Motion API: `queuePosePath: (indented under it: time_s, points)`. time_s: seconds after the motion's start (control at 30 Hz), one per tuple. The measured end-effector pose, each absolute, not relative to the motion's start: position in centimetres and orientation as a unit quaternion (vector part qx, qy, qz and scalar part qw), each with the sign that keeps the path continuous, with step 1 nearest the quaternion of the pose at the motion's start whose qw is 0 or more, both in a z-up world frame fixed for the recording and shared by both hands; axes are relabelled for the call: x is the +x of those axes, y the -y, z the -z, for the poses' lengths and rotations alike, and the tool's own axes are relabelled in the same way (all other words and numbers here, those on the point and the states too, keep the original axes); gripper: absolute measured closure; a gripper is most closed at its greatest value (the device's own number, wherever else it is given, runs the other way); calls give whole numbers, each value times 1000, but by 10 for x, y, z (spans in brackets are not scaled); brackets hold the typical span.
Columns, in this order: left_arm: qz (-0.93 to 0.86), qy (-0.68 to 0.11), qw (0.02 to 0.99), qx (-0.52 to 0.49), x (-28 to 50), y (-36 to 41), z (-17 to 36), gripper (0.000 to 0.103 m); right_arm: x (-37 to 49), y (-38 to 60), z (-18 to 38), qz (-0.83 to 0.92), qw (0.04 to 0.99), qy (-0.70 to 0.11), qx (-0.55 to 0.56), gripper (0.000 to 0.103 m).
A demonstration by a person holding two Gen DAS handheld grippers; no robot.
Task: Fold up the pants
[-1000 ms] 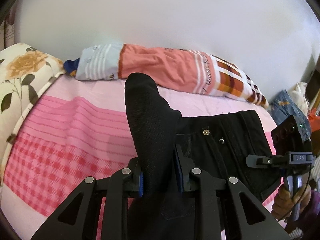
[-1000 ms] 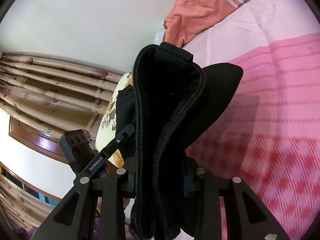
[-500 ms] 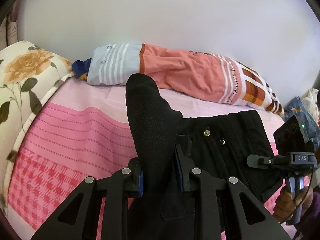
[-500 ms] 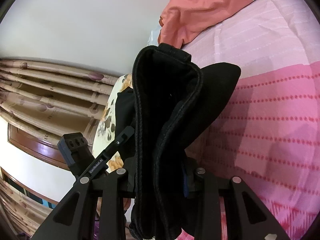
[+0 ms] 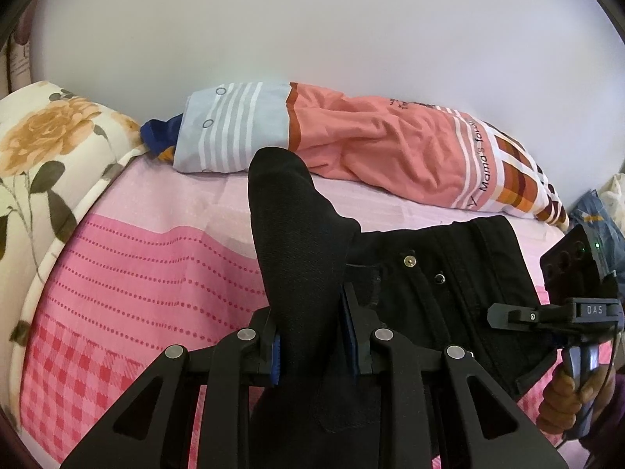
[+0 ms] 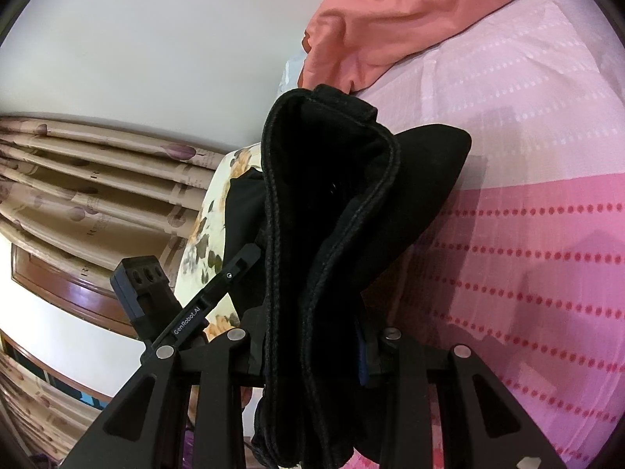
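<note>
The left gripper point(image 5: 312, 336) is clamped on a bunched fold of the black pants point(image 5: 437, 285), which rises stiffly between its blue pads point(image 5: 275, 355). The right gripper point(image 6: 312, 351) pinches a thicker, doubled edge of the same pants, seams showing. In the left view the waistband with its button point(image 5: 409, 260) lies on the pink sheet point(image 5: 148, 273) to the right, near the other gripper and the hand point(image 5: 570, 394) holding it; whether the rest of the garment is lifted or resting cannot be told.

Risks, as a judgement: the right grip holds several layers, so the inner ones may slip out if the cloth is pulled taut, leaving a crooked fold. The left grip takes only a narrow ridge of fabric, which could slide free under the garment's weight. If the two grippers move at unequal height or pace, the legs may twist and land skewed. Carrying the fold too far toward the wall could drag the pants onto the orange pillow point(image 5: 390, 156). The floral cushion point(image 5: 50, 148) at the far left looks well clear.
</note>
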State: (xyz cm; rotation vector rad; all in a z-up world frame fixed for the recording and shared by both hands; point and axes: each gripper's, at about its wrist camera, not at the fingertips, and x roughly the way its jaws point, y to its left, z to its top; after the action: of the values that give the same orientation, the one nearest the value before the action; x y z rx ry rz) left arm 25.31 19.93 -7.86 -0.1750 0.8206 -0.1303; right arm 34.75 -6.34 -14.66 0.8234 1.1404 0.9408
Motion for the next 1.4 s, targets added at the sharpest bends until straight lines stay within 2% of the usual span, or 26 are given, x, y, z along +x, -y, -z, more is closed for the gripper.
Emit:
queuePosePath:
  time_s: [0.83,1.2,1.4]
  points:
    - [39,-411,907,-85,268,-213,110,76,350,71,161,-389,689,-517,326,73]
    - [16,-409,909,-83,268,-217,121,61,342,70,158,-361,728,-515,273,72]
    - [-7,-407,910,-76,267,-219,127,44,338,65,155,-338,757,-507,236,67]
